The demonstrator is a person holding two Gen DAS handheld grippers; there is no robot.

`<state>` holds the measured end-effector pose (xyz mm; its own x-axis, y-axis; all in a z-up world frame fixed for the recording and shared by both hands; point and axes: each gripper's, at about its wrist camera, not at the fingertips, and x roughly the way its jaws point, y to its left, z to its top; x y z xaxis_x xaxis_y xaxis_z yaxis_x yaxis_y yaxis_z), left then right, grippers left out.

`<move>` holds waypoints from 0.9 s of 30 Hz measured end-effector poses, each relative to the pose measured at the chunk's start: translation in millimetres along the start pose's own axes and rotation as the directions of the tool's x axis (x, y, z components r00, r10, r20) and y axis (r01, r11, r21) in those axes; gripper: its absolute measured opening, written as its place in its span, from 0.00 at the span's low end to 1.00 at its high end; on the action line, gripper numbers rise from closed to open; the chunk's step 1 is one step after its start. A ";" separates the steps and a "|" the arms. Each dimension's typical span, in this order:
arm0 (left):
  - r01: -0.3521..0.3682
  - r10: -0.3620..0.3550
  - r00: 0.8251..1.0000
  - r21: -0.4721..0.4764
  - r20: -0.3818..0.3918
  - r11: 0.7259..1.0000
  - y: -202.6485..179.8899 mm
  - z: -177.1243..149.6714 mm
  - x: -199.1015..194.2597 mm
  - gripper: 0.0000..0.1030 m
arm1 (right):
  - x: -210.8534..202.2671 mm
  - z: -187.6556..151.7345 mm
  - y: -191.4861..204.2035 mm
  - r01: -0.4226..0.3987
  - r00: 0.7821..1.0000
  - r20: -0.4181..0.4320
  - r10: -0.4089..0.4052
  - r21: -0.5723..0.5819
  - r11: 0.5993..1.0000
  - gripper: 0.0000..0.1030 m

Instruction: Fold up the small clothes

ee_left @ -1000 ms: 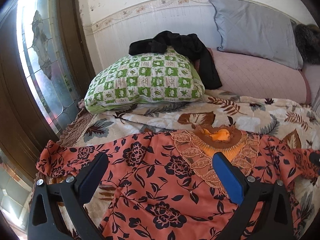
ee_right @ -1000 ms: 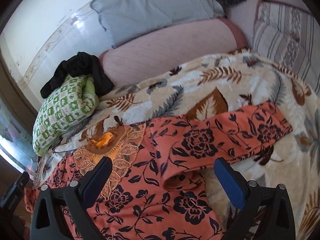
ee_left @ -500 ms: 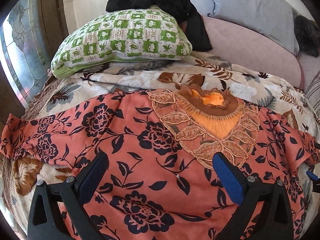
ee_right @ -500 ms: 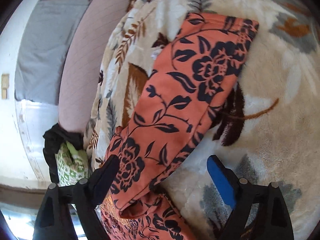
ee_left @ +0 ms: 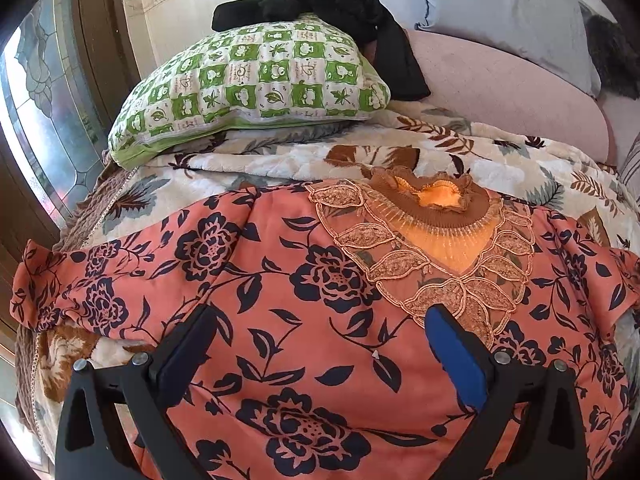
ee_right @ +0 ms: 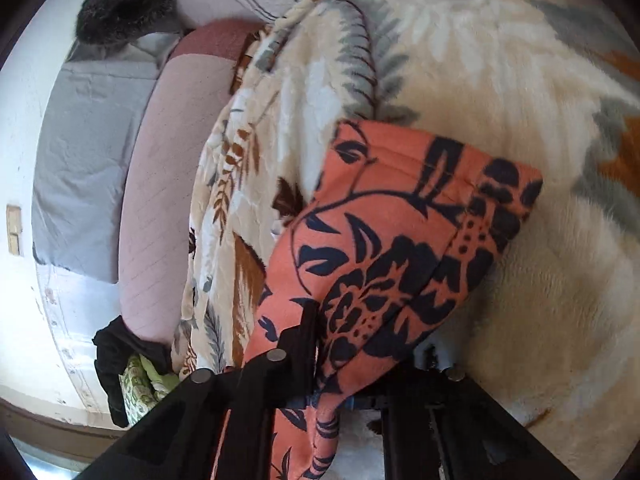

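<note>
An orange floral top [ee_left: 280,312] is spread face up across the lower half of the left wrist view, on a leaf-print blanket [ee_left: 500,160], its embroidered neckline [ee_left: 436,236] seen right of centre. The left gripper [ee_left: 320,344] is held low in the frame over the fabric, its jaws wide apart with nothing between them. In the right wrist view, the top's sleeve [ee_right: 400,240] is shown at centre, pinched at its lower edge by the closed right gripper [ee_right: 344,360]. A green checked pillow [ee_left: 256,84] is seen at upper left, with a black garment [ee_left: 332,0] draped over it.
</note>
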<state>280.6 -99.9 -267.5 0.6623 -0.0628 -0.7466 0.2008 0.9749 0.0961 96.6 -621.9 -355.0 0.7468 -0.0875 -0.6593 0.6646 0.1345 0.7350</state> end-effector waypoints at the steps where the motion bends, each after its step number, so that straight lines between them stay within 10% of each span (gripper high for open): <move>1: -0.014 0.014 1.000 0.003 0.005 1.000 2.5 0.9 -0.5 1.00 | -6.5 -2.8 15.5 -0.017 1.000 0.023 0.018 -0.056 0.998 0.07; 5: -0.054 0.055 0.998 -0.041 0.023 0.998 24.5 7.0 -2.3 1.00 | -38.6 -39.5 94.7 -0.226 0.972 0.006 0.236 -0.269 0.936 0.07; 11: -0.152 0.156 0.987 -0.111 0.031 0.982 69.9 13.9 -1.1 1.00 | -64.2 -151.8 207.1 -0.390 0.912 -0.142 0.385 -0.591 0.706 0.07; 18: -0.262 0.269 0.963 -0.262 -0.010 0.929 149.9 21.4 2.6 1.00 | -2.9 -295.5 261.9 -0.417 0.909 -0.305 0.285 -0.690 0.592 0.08; 21: -0.303 0.303 0.951 -0.338 -0.052 0.891 188.3 20.5 6.6 1.00 | 38.1 -360.1 261.9 -0.317 0.948 -0.283 0.147 -0.788 0.528 0.11; 23: -0.329 0.318 0.944 -0.380 -0.093 0.865 211.3 17.6 8.9 1.00 | 54.5 -398.1 255.2 -0.255 0.964 -0.264 0.042 -0.864 0.434 0.23; 25: -0.341 0.321 0.940 -0.419 -0.119 0.842 229.7 13.2 8.9 1.00 | 69.5 -431.9 247.9 -0.256 0.958 -0.283 -0.034 -0.907 0.334 0.76; 27: -0.358 0.332 0.933 -0.446 -0.139 0.820 243.5 9.1 8.0 1.00 | 68.0 -455.6 234.9 -0.253 0.961 -0.273 -0.051 -0.936 0.245 0.81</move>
<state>341.4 135.0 -244.0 0.5843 0.2943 -0.7563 -0.3946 0.9174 0.0521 292.4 -146.5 -299.4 0.6767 0.1784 -0.7144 -0.0486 0.9789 0.1984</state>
